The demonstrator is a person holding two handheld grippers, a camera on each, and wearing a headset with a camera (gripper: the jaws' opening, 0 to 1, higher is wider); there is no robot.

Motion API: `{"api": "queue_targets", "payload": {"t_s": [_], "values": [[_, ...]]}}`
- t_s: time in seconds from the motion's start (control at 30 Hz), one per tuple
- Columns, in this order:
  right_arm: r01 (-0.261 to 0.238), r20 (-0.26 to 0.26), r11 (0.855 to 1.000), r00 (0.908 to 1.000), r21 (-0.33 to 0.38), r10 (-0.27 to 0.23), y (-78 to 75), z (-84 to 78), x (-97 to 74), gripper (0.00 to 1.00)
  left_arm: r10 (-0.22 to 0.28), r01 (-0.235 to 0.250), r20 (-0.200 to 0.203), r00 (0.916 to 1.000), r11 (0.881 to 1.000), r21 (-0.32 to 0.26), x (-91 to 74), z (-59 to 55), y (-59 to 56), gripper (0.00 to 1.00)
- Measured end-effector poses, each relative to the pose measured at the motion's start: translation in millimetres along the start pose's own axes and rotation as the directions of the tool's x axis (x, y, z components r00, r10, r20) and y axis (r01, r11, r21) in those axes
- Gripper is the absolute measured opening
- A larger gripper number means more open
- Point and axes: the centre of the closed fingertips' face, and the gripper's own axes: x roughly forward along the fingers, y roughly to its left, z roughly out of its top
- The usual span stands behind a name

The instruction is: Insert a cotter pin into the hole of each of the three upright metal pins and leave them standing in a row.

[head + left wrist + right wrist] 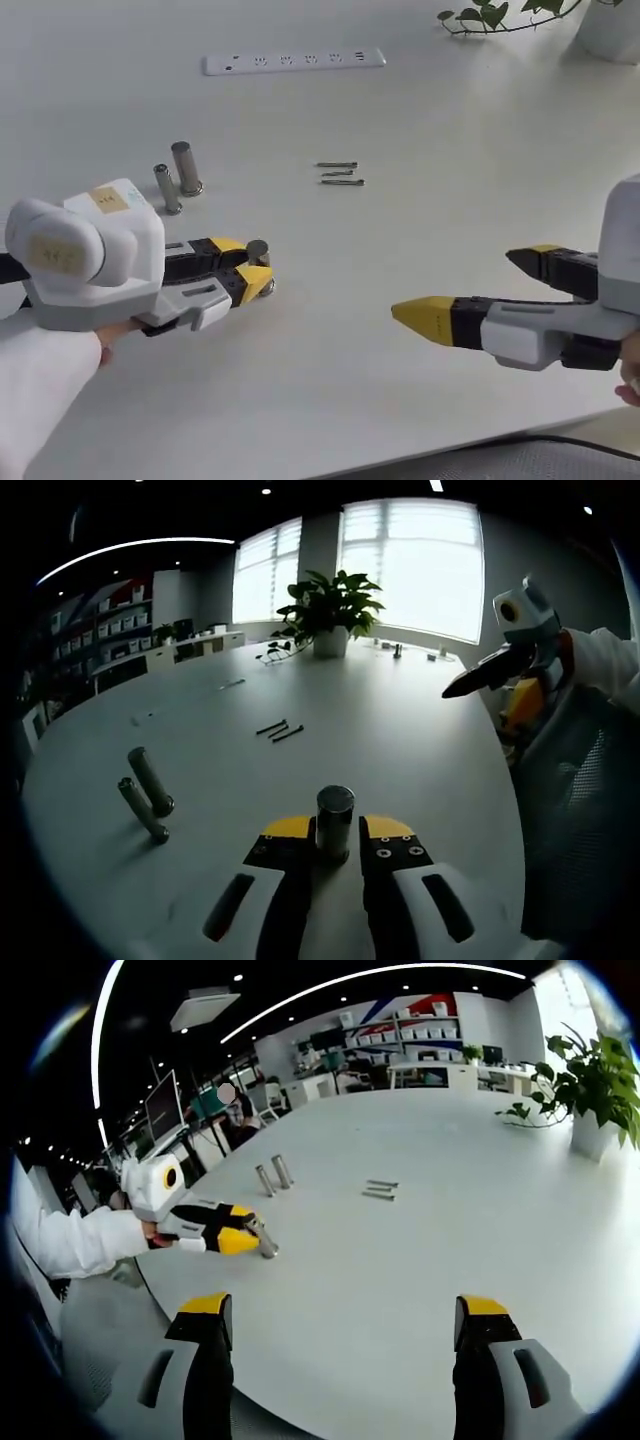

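**Pin gripped on the left, cotter pins waiting at centre**

At the left, the left gripper [248, 264] is closed on a short grey cylindrical metal pin [257, 248]. Its own view has the yellow-tipped jaws pressed against both sides of the pin [335, 820]. The pin's foot seems to be at or near the white surface [450, 120], though contact cannot be confirmed. Just beyond it stand two more grey cylindrical metal pins [176, 177], upright and close together, one thicker than the other.

At the centre lie three thin metal cotter pins [340, 173], side by side, well apart from both grippers. None appears to be in a pin, so by my reading the task is at its start: one pin is being steadied and no cotter pin has been picked up.

At the right, the right gripper [458, 285] hovers with its jaws spread wide and nothing between them. The next move is probably for it to reach the cotter pins, pinch one near its looped end, and line it up with the held pin's hole. That needs a fine grip on a very slim part lying flat.

The holes in the pins are too small to make out, so their facing is unknown. The right gripper's body is cut off at the frame edge. A white power strip [295, 61] and a green potted plant [500, 15] sit at the far side.
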Motion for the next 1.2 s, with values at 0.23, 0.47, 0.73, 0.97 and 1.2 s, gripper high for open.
{"api": "queue_targets", "payload": {"t_s": [0.23,0.47,0.73,0.97,1.2], "values": [[0.0,-0.006,1.0,1.0,-0.001,0.0,-0.1,-1.6,0.4,0.9,0.011,-0.008,0.037,0.9992,0.998,-0.068,-14.5,8.2,2.9,0.42],[-0.01,-0.014,1.0,0.9999,-0.009,0.01,2.8,-1.6,0.8,0.88,-0.014,0.038,0.129,0.9916,0.982,-0.183,-42.8,24.3,0.0,0.75],[-0.012,-0.015,1.0,0.9998,-0.008,0.011,3.0,-1.1,2.2,0.87,-0.04,0.059,0.085,0.9956,0.97,-0.236,-69.2,3.8,-5.7,0.99],[-0.02,-0.023,1.0,0.9995,-0.012,0.019,5.2,-1.6,3.2,0.86,-0.047,0.068,0.086,0.9952,0.963,-0.261,-84.3,1.5,-15.5,0.99],[-0.033,-0.022,0.999,0.9992,-0.034,0.032,6.9,6.1,5.8,0.86,0.014,0.006,0.072,0.9973,0.961,-0.275,-91.3,-5.9,-7.0,0.99]]}}
